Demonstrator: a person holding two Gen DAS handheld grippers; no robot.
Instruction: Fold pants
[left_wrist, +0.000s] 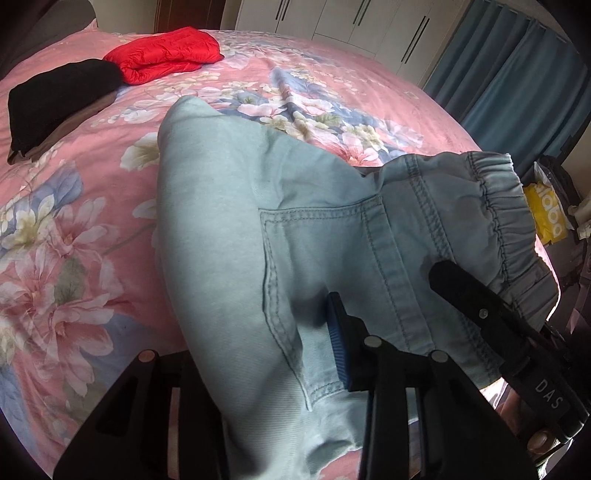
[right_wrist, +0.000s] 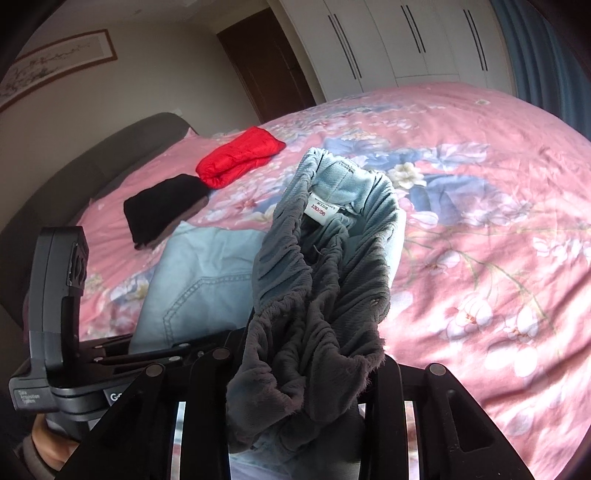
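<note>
Light blue denim pants (left_wrist: 236, 236) with an elastic waistband (left_wrist: 506, 206) are held up over the bed. My left gripper (left_wrist: 295, 354) is shut on the pants near the back pocket; one blue pad (left_wrist: 338, 350) shows, the other finger is under the cloth. In the left wrist view the right gripper (left_wrist: 480, 314) grips the waistband side. In the right wrist view the bunched waistband (right_wrist: 325, 280) with a white size tag (right_wrist: 317, 208) hangs between my right gripper's (right_wrist: 295, 398) fingers, which are shut on it. The left gripper's body (right_wrist: 62, 306) is at lower left.
The bed has a pink floral cover (left_wrist: 74, 229). A red folded garment (left_wrist: 166, 53) and a black one (left_wrist: 55, 103) lie at its far side. White wardrobes (right_wrist: 406, 44), blue curtains (left_wrist: 517, 74) and a yellow bag (left_wrist: 546, 218) stand beyond the bed.
</note>
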